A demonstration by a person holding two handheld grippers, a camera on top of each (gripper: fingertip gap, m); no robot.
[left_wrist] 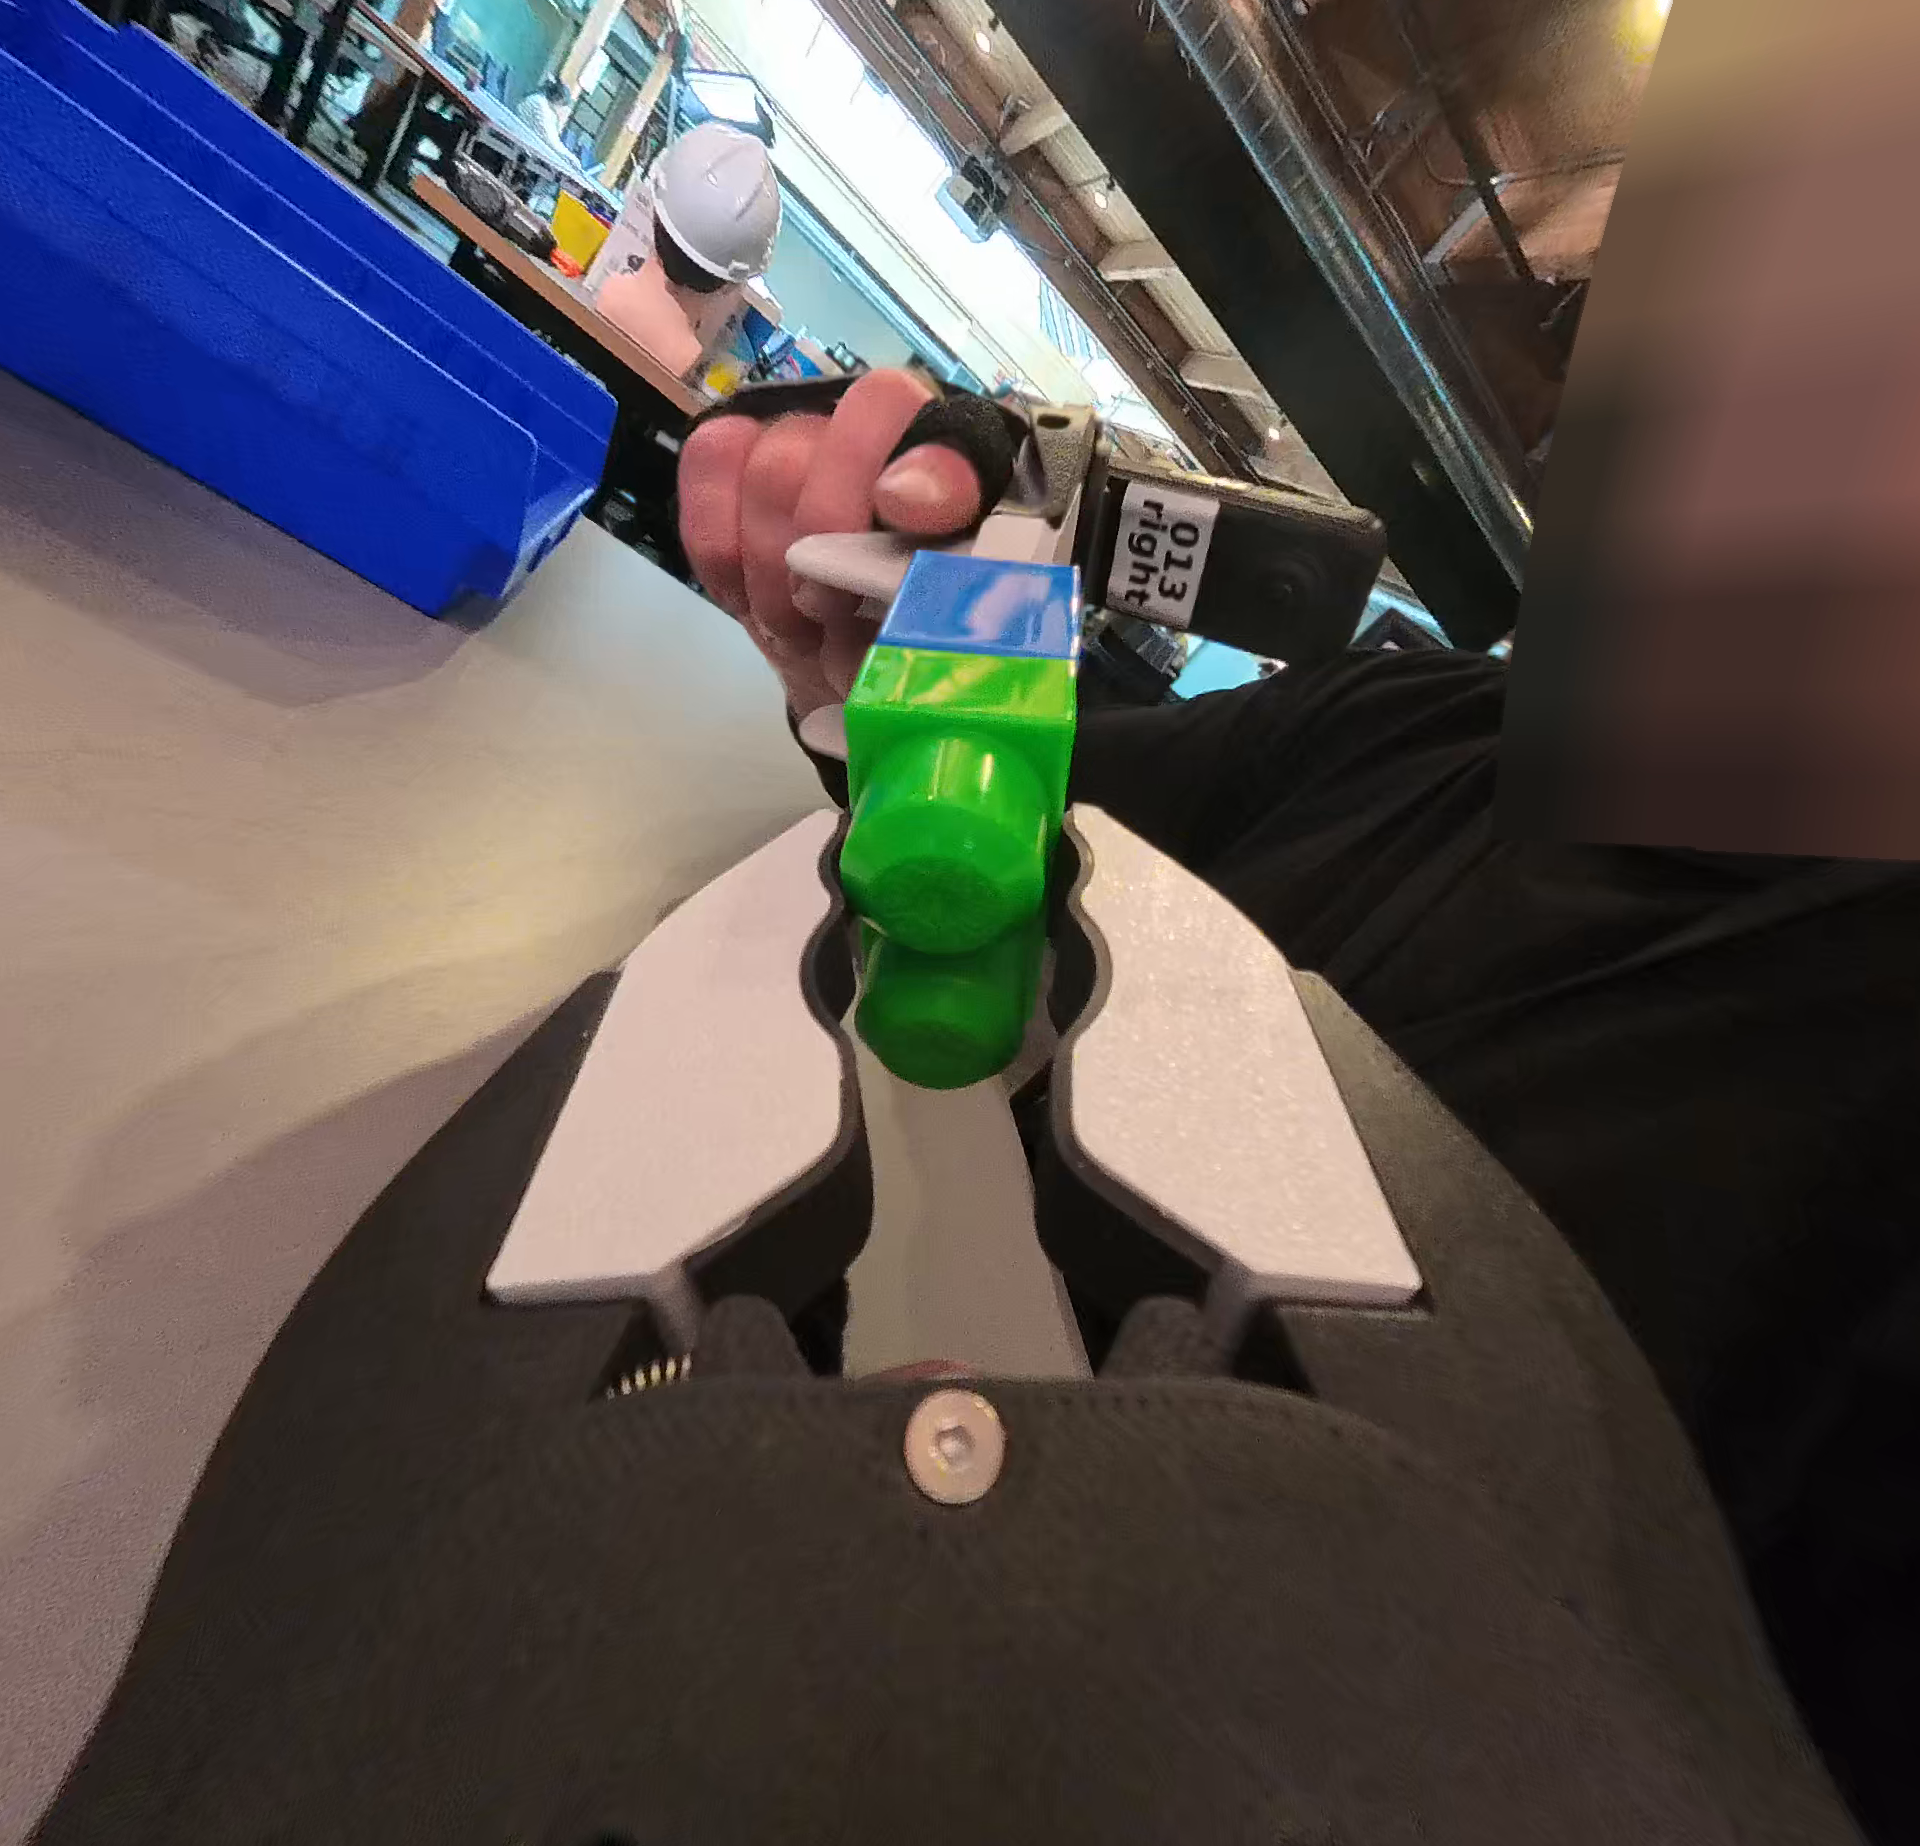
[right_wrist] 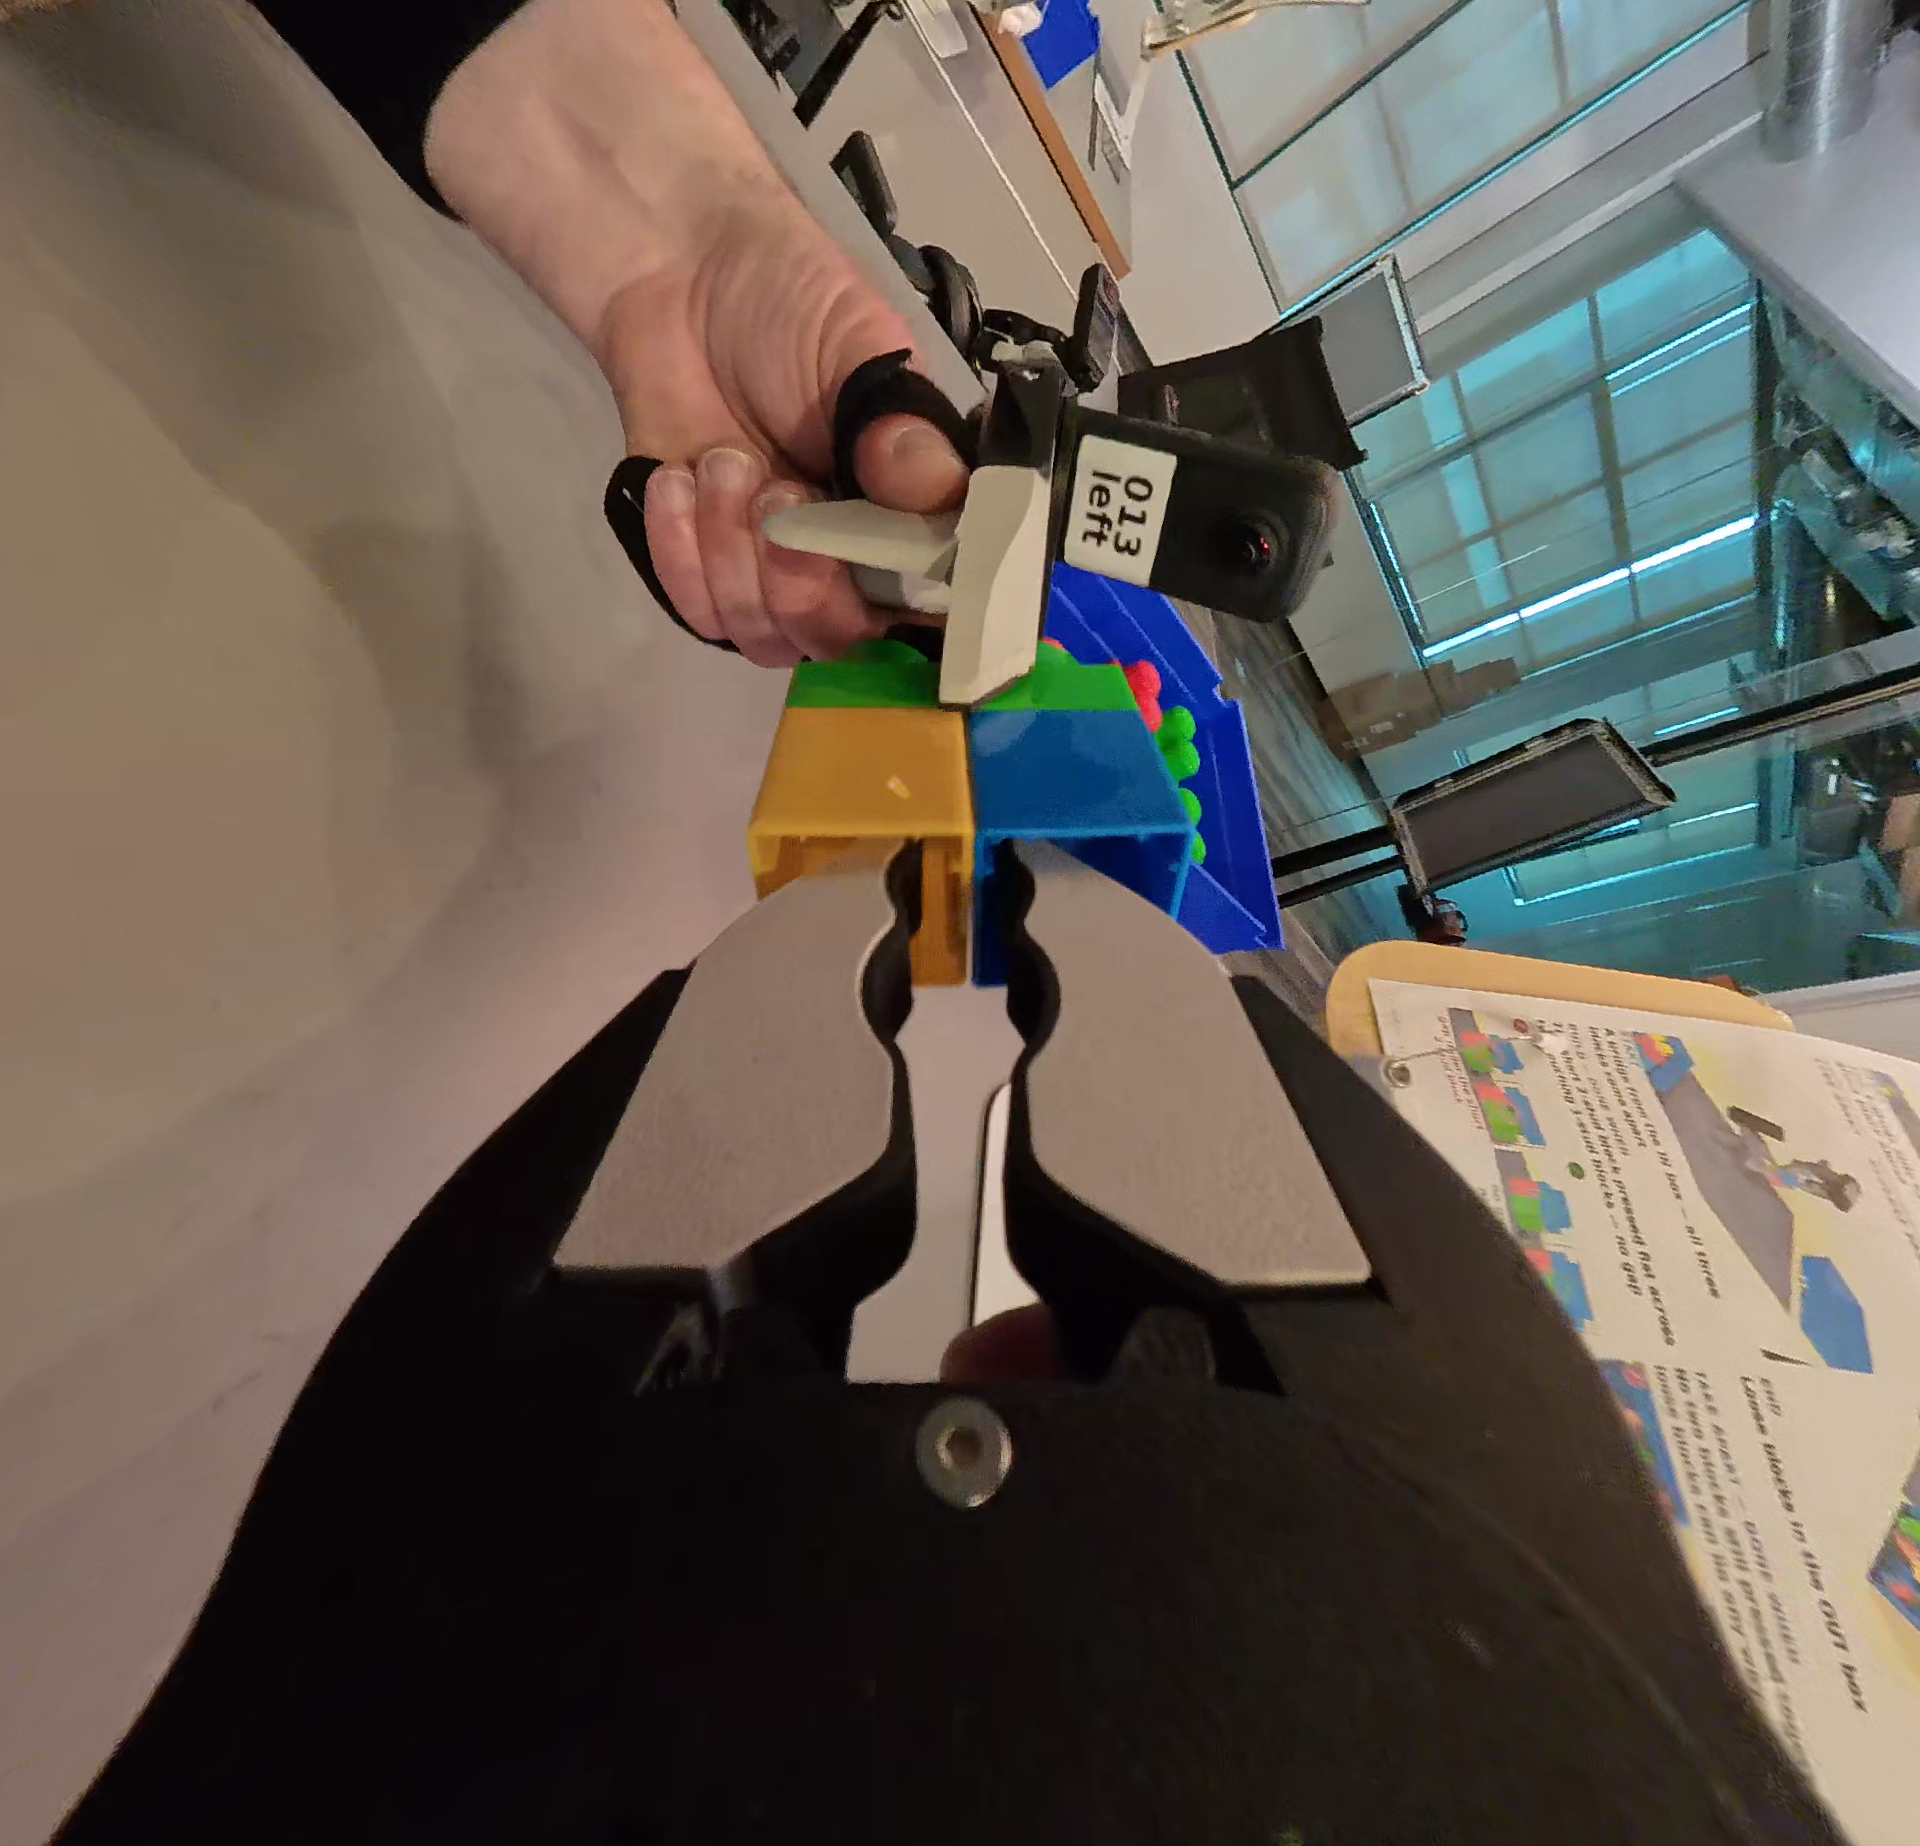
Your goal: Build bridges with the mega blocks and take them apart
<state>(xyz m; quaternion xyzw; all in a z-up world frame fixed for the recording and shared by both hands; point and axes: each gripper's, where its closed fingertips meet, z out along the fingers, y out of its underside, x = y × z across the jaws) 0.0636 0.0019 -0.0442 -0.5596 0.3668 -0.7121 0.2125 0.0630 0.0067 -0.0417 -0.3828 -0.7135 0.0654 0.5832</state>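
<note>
The left gripper (left_wrist: pixel 951 923) clamps the long green plastic block (left_wrist: pixel 961 747), while the right gripper (right_wrist: pixel 961 913) pinches the adjoining walls of the yellow block (right_wrist: pixel 862 783) and blue block (right_wrist: pixel 1070 768) beneath it.

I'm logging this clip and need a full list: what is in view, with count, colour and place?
Green block: one, green, clamped in the left gripper.
Blue block: one, blue, under the green block, beside the yellow one.
Yellow block: one, yellow, beside the blue block.
Bin: one, blue, behind the bridge, with red and green blocks inside.
Second bin: one, blue, on the table.
Table: one, pale.
Instruction sheet: one, white, on a wooden board.
Hard hat: one, white, background.
Left gripper: shut on the green block.
Right gripper: pinching the adjoining yellow and blue walls.
</note>
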